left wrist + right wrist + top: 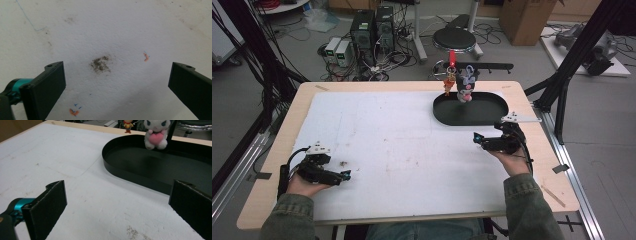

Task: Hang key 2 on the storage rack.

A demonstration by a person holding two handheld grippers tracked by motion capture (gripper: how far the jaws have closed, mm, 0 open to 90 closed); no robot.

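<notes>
A black oval tray (482,116) lies at the far right of the white sheet (387,140). Over its far rim hang a white plush with a pink heart (466,85) and a small orange figure (448,85), under a red strap (452,57). My right gripper (476,137) is held low, just short of the tray's near rim, open and empty. From the right gripper view (117,192) the tray (150,165), the plush (155,132) and the figure (128,125) lie ahead. My left gripper (346,175) hovers open at the near left, nothing between its jaws (116,72).
A dark smudge (100,64) and small orange pen marks (146,57) dot the sheet under the left gripper. A black post (172,130) rises behind the tray. Beyond the table's wooden edge (412,85) stand a stool (454,39) and computer cases (372,27).
</notes>
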